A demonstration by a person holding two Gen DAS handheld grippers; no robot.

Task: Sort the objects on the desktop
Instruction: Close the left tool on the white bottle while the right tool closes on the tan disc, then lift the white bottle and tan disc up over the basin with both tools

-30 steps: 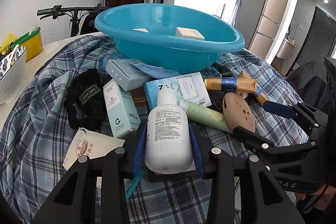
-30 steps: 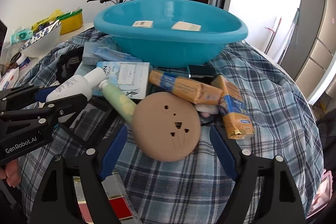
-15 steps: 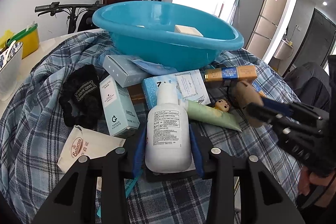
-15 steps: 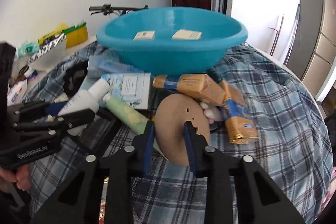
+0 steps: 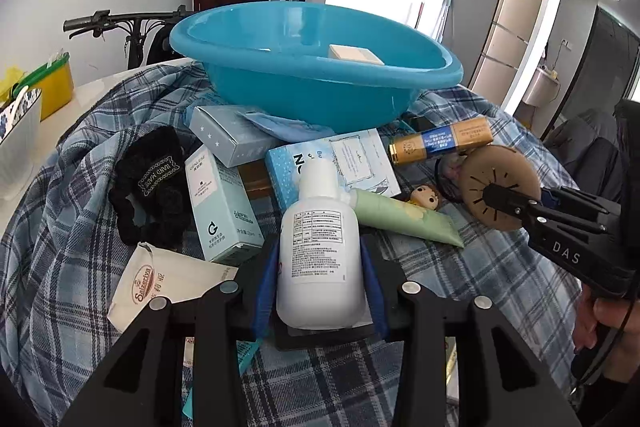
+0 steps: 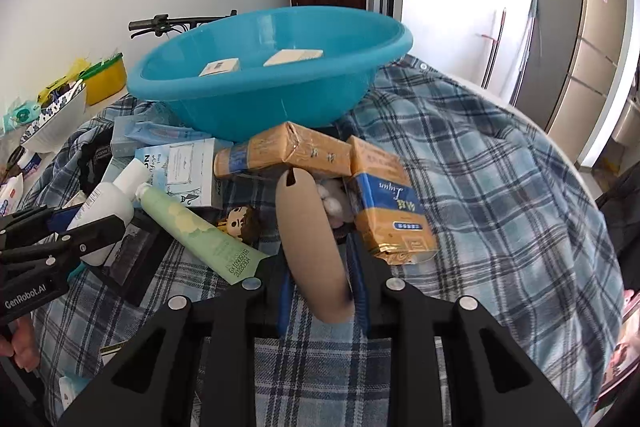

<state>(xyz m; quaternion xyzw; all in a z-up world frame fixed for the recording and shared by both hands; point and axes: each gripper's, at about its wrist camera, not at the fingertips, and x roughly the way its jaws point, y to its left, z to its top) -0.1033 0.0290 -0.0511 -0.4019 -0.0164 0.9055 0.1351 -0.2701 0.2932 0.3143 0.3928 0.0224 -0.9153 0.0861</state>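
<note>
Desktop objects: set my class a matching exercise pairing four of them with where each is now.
Things:
1. white bottle
2. tan disc
3. cream block
4. green tube

Places:
A. inside the blue basin
B. lying on the plaid cloth
C. in the left tool
D. in the right tool

Pairs: 1-C, 2-D, 3-A, 4-B

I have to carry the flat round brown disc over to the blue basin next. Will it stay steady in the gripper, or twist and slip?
The flat round brown disc is clamped by its two faces in the right gripper, so it will probably hold. It keeps its shape standing on edge, so it looks stiff. It looks thin, likely light, yet it could pivot between the pads.
</note>
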